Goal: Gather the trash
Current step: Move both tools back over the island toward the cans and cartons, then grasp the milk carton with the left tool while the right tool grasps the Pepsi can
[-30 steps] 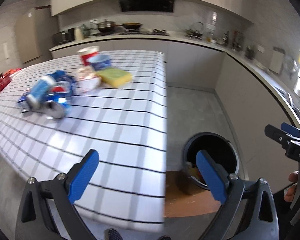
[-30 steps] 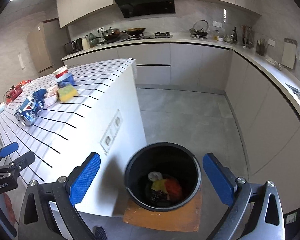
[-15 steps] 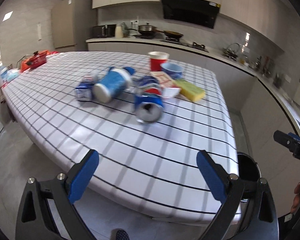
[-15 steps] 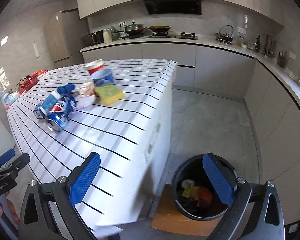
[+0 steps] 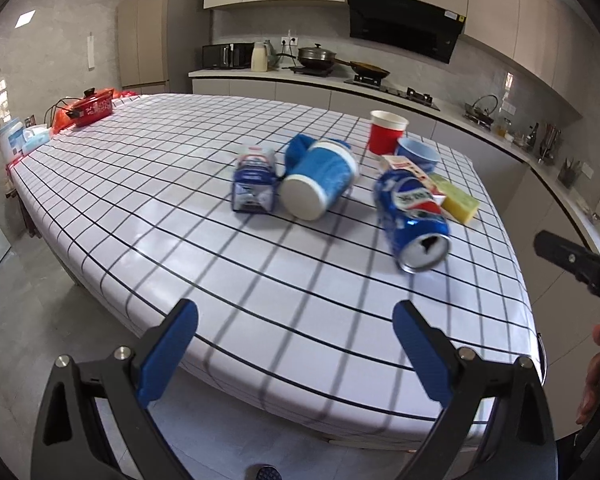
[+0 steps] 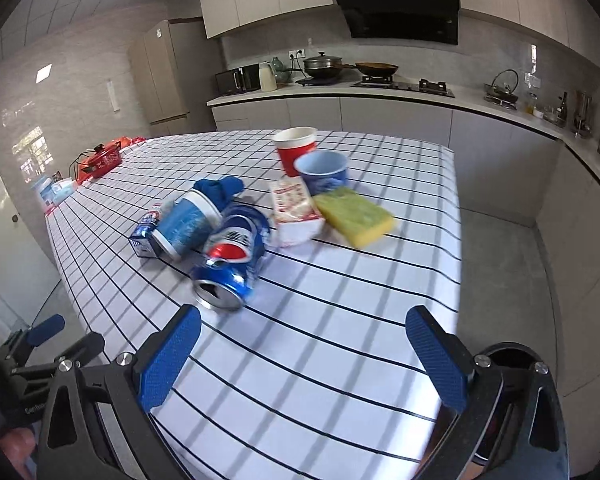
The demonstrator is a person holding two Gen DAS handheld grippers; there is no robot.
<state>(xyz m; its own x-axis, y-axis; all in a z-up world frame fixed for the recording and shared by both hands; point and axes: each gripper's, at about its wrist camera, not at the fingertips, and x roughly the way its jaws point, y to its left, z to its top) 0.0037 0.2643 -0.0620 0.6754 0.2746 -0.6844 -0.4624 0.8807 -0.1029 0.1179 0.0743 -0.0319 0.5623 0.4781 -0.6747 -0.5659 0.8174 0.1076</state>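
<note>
Right now both grippers are hanging spread wide and empty over the near edge of the checked table [image 6: 340, 360]. Ahead of the right gripper [image 6: 306, 362], the crushed Pepsi can [image 6: 232, 258] is lying on its side, its open mouth facing the fingers and its long axis running away from them. For the left gripper [image 5: 296, 350] it is sitting farther off, ahead-right, so the right looks better placed.

- The table [image 5: 148, 200] wore a smooth, glossy white cloth with a thin black grid.
- The crushed blue can [image 5: 414, 222] was shiny metal.
- The red cup [image 5: 386, 132] looked like matt paper.
- The yellow sponge [image 6: 354, 216] had a rough, porous surface.
- The gripper pads [image 6: 168, 364] were textured blue on matt black frames.
</note>
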